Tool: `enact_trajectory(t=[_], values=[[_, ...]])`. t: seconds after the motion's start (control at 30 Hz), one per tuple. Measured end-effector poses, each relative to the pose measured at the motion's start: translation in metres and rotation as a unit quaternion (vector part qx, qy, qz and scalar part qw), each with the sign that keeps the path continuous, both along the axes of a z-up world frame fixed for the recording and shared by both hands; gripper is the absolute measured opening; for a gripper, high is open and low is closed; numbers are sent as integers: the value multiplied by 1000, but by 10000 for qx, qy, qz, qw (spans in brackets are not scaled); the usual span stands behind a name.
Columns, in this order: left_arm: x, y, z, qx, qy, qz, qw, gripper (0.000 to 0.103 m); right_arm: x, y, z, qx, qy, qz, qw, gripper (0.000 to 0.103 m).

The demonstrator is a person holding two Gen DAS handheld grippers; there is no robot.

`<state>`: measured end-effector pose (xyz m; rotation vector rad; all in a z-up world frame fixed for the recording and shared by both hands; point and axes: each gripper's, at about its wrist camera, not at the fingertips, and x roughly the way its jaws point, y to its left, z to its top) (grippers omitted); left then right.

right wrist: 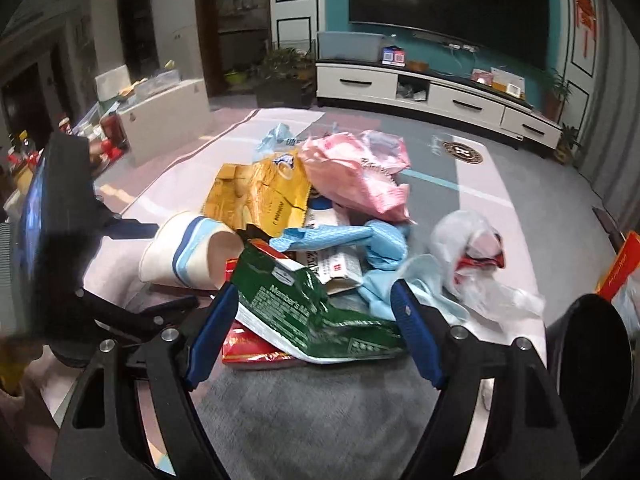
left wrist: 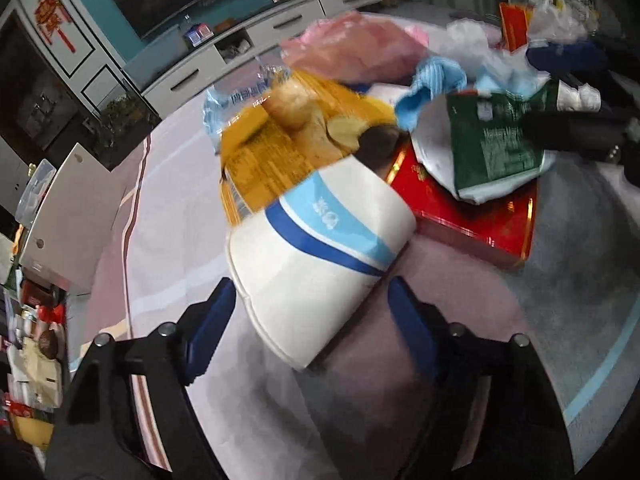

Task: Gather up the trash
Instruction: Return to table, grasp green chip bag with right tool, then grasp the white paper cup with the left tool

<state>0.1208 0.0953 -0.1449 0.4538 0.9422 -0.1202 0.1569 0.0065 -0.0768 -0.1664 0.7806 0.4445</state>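
A pile of trash lies on the carpet. A white paper cup (left wrist: 320, 248) with blue stripes lies on its side; my left gripper (left wrist: 310, 300) is open with a finger on each side of its base. The cup also shows in the right wrist view (right wrist: 188, 252). My right gripper (right wrist: 312, 304) is open around a green wrapper (right wrist: 308, 312) that lies on a red box (right wrist: 248, 348). A yellow snack bag (right wrist: 256, 196), a pink bag (right wrist: 352, 176), blue cloth (right wrist: 348, 240) and a clear bag (right wrist: 476, 264) lie behind.
A black bin (right wrist: 592, 368) stands at the right edge of the right wrist view. The left gripper's body (right wrist: 60, 216) is at the left. A white TV cabinet (right wrist: 440, 96) and a white box (right wrist: 164, 120) stand at the back.
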Motion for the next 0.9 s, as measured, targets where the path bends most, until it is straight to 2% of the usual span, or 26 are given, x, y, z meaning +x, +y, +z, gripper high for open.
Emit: enact_trajectory(t=[0.17, 0.23, 0.3, 0.43, 0.47, 0.5, 0.57, 0.77, 0.83, 0.9], values=[[1, 7, -1, -183, 9, 1, 9998, 71, 9, 8, -14, -299, 135, 23, 9995, 76], [-2, 9, -1, -276, 51, -8, 9996, 70, 10, 9, -17, -409, 161, 28, 9990, 67], [-5, 12, 2, -390, 56, 6, 9992, 68, 8, 8, -18, -457, 219, 73, 9987, 49], [-12, 25, 12, -925, 49, 135, 9956, 62, 8, 5, -20, -488, 303, 66, 9983, 25], [-13, 30, 15, -1073, 55, 175, 9941, 41, 7, 3, -19, -323, 387, 130, 9986, 25], [-13, 33, 16, -1183, 80, 206, 9927, 11, 5, 2, -17, -243, 381, 159, 9989, 24], [-13, 44, 18, -1541, 187, 333, 9873, 6, 1, 0, -15, -160, 383, 179, 9990, 22], [-19, 50, 19, -1822, 311, 301, 9823, 6, -6, 0, -12, 37, 459, 261, 9986, 22], [-25, 54, 23, -2046, 340, 266, 9779, 12, -9, -3, -9, 106, 445, 227, 9987, 22], [-30, 66, 28, -2219, 306, 403, 9737, 47, -10, -6, -7, 223, 443, 199, 9986, 22]])
